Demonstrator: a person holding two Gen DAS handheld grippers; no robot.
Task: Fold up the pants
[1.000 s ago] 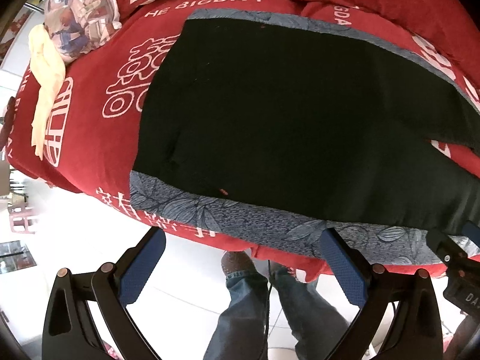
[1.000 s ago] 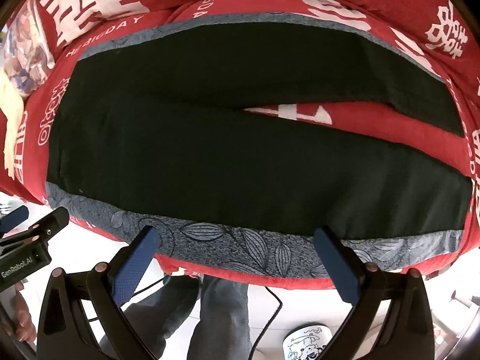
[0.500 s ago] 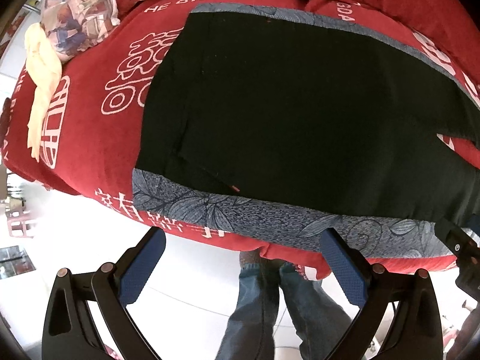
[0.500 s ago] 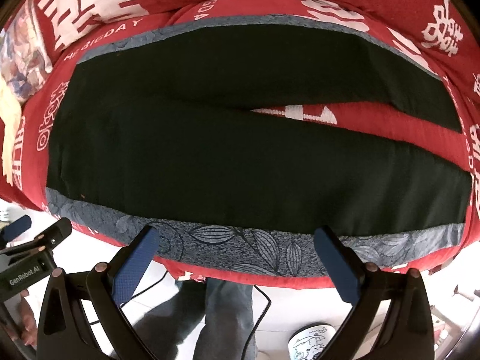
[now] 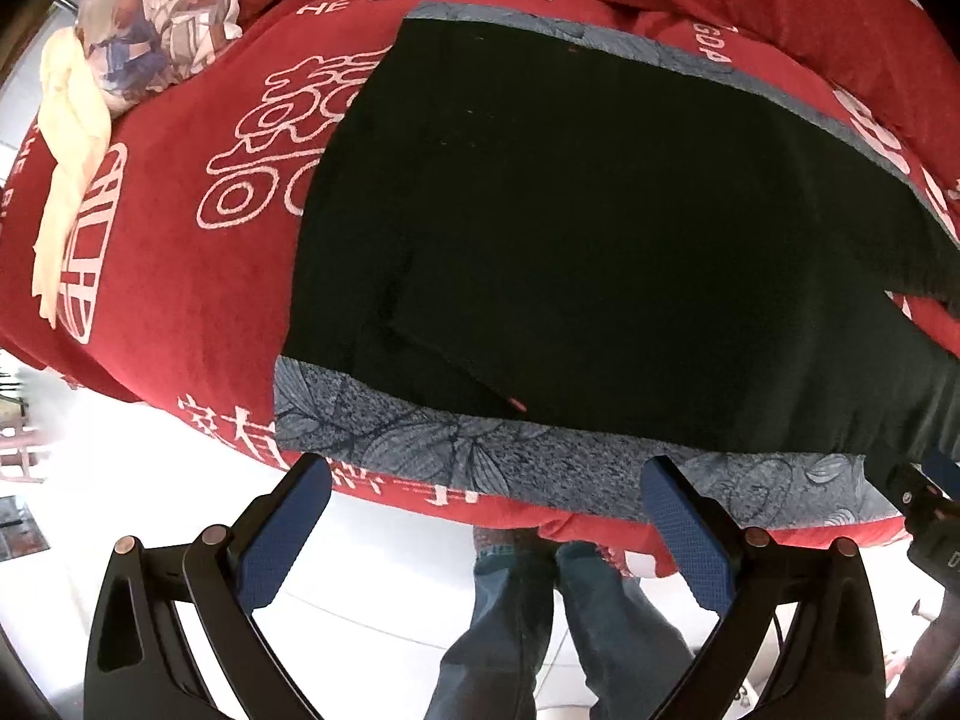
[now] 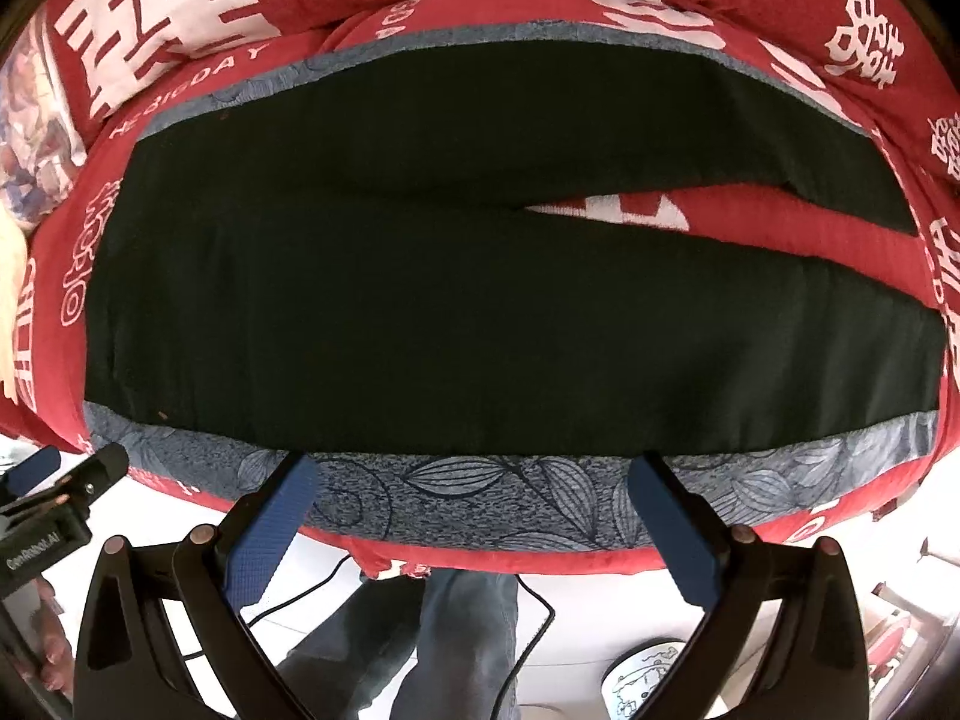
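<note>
Black pants lie flat on a red bed, waistband to the left, both legs stretching right and spread apart. A grey leaf-patterned band runs along the near edge of the pants, and also shows in the right wrist view. My left gripper is open and empty, just short of the band near the waist end. My right gripper is open and empty, fingertips at the band along the near leg. Each gripper shows at the edge of the other's view.
The red bedcover has white characters. A patterned pillow and a pale yellow cloth lie at the far left. The person's jeans-clad legs stand on the white floor below the bed edge. A cable trails on the floor.
Both grippers have moved forward toward the near edge of the pants; the bed edge and grey band now sit lower and closer to the fingertips. Both stay open.
</note>
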